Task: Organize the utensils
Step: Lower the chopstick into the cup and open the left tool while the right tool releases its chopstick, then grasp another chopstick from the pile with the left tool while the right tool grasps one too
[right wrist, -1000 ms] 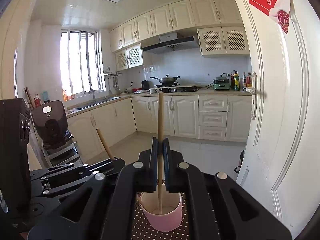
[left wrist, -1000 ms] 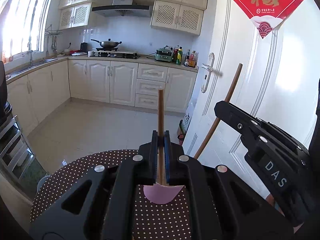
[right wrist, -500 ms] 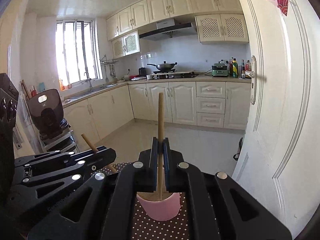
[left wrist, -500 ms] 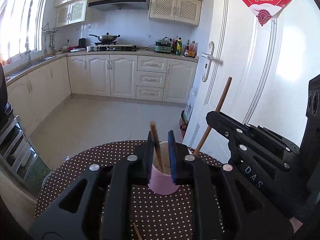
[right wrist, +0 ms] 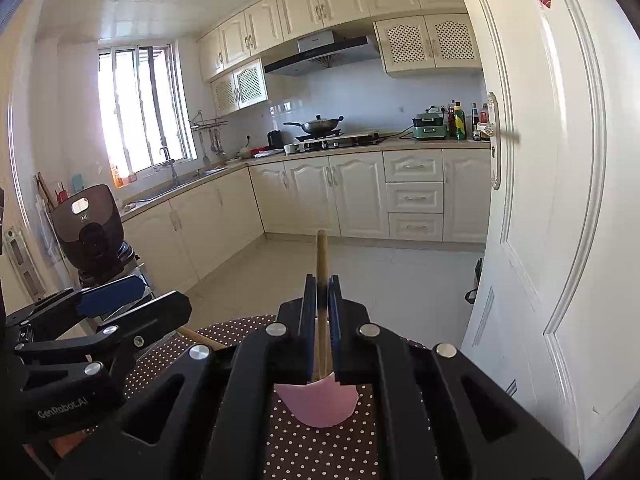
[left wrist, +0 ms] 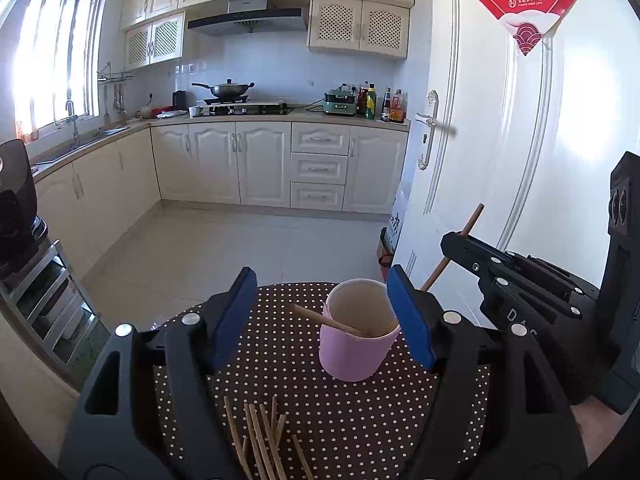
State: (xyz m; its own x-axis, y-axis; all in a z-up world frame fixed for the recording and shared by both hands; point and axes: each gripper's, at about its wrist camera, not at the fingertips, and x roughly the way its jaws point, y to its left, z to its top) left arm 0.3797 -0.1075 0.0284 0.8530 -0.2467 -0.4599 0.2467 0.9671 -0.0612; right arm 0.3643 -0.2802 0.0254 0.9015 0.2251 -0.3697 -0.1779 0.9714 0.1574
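Note:
A pink cup [left wrist: 354,350] stands on the round dotted table [left wrist: 276,364]. My left gripper [left wrist: 322,316] straddles the cup with its blue pads wide apart and still opening, gripping nothing. One wooden chopstick [left wrist: 316,317] rests in the cup, leaning left over the rim. Several more chopsticks [left wrist: 260,436] lie loose on the table near me. My right gripper [right wrist: 322,304] hovers over the cup [right wrist: 316,404]. Its jaws are just parting, and an upright chopstick [right wrist: 322,264] stands loosely in the narrow gap. The left wrist view shows this gripper [left wrist: 452,245] at right.
A white door [left wrist: 520,160] stands close on the right. Kitchen cabinets [left wrist: 260,164] and floor lie beyond the table's far edge. A metal rack with a dark appliance [right wrist: 90,232] stands at left. The left gripper [right wrist: 160,300] sits close beside the right one.
My left gripper has opened wide and let go of its chopstick, which now leans in the cup. The right jaws have parted slightly and their chopstick sits lower.

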